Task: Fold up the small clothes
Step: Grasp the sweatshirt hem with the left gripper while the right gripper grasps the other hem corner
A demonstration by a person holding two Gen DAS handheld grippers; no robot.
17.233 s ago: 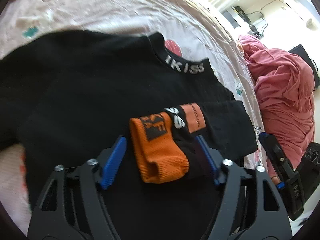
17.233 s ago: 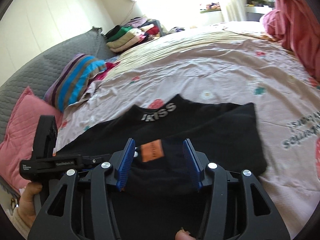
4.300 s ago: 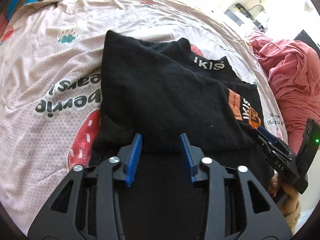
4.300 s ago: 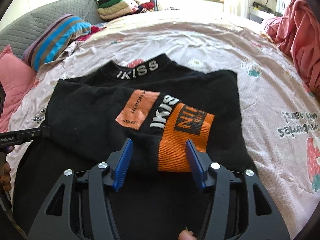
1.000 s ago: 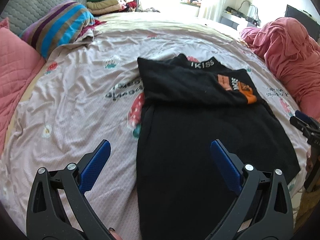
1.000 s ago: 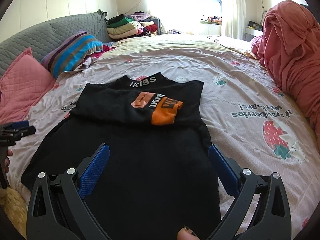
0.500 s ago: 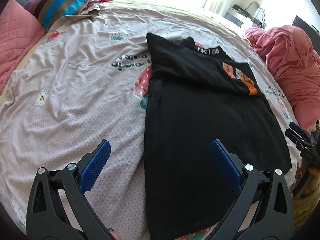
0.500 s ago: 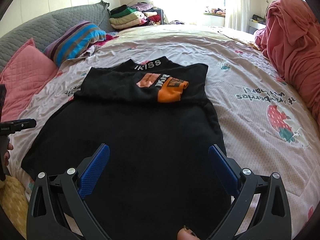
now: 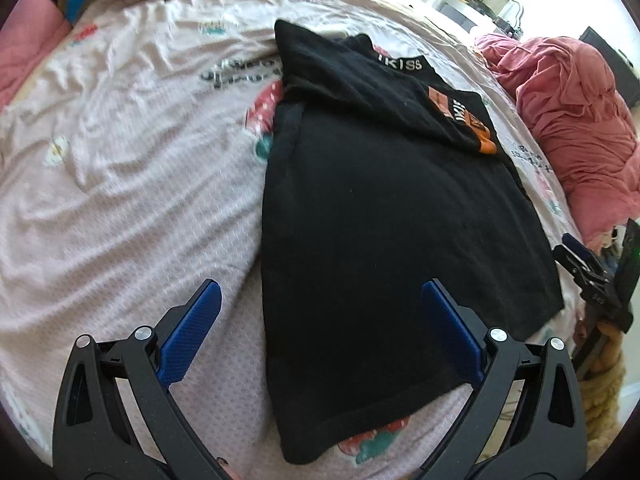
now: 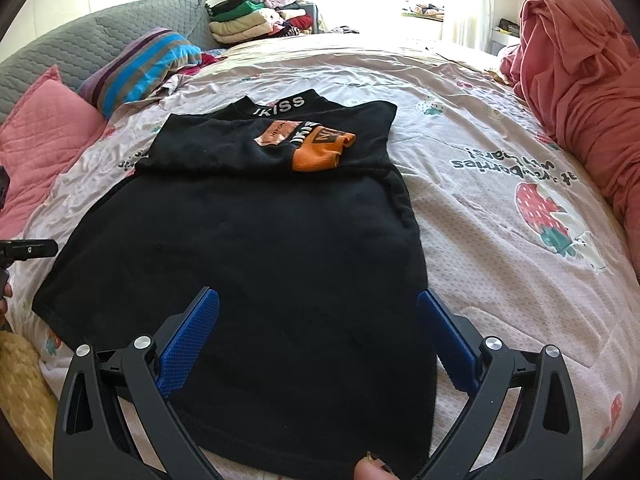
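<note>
Sleeves look already folded in across the chest of the black sweater [image 10: 256,232], with one orange cuff [image 10: 320,152] lying on top just below the lettered collar [image 10: 280,106]; the long body below them lies flat and unfolded on the strawberry-print bedsheet [image 10: 500,208]. By my reading the task is about half done: the hem has yet to be brought up toward the collar, and perhaps one more fold after that.

Both tongs are released. The left gripper [image 9: 320,340] hovers with its jaws spread wide over the sweater's near left corner, holding nothing, and the right gripper [image 10: 318,340] hangs equally wide over the hem (a fingertip shows at the bottom edge of that view).

Only the right wrist view takes in the grey headboard [image 10: 80,52], the striped pillow [image 10: 148,64] and the stack of folded clothes [image 10: 256,16] at the far end of the bed. Only the left wrist view shows the right gripper from outside [image 9: 588,272], just beyond the sweater's right edge.
</note>
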